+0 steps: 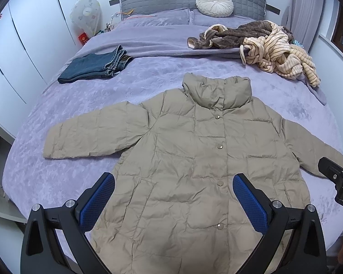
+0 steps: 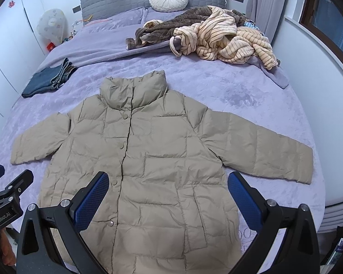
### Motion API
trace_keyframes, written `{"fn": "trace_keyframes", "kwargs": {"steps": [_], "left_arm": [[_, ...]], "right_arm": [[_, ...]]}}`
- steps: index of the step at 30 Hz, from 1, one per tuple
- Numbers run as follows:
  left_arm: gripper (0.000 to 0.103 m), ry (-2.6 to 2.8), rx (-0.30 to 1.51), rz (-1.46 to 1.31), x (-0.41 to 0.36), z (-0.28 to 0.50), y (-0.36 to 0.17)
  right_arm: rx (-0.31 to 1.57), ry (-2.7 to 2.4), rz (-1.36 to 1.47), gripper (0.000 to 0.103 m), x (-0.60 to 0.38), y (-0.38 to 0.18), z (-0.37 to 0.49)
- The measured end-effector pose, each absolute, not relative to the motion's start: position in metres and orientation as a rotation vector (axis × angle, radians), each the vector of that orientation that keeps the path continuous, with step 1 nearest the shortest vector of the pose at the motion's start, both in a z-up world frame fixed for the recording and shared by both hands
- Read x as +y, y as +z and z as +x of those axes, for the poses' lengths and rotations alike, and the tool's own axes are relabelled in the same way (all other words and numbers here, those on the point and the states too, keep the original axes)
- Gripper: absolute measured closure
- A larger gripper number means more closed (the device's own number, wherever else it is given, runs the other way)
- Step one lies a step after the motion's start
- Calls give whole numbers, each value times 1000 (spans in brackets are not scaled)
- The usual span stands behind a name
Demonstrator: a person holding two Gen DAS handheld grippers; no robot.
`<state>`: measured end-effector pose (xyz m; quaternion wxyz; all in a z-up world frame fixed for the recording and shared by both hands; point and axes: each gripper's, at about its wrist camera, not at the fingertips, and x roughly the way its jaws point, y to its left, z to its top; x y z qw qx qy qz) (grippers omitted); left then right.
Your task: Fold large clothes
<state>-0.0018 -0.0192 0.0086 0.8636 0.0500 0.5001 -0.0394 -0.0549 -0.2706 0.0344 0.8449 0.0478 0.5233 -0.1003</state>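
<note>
Lavender bedspread (image 1: 148,73) carries a beige puffer jacket (image 1: 194,159), spread flat, buttoned, sleeves out. Likely light, puffy, slippery; pinch a sleeve cuff (image 1: 50,146). Left claw (image 1: 173,203) and right claw (image 2: 169,201) hover wide, empty.

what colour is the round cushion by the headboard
Cream round cushion, clearest in the left wrist view.

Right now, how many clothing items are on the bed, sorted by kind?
Puffer jacket, laid flat: 1
Folded jeans: 1
Brown fleece garment, crumpled: 1
Striped cream fleece pieces, tangled: at least 1, exact count unclear
Total: at least 4
</note>
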Motion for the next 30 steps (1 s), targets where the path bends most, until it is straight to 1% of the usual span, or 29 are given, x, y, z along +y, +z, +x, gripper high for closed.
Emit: {"fn": "trace_keyframes", "kwargs": {"steps": [30], "left_arm": [[0, -67, 1042, 108, -18, -3, 10]], "right_arm": [[1103, -215, 99, 0, -272, 36, -55]]}}
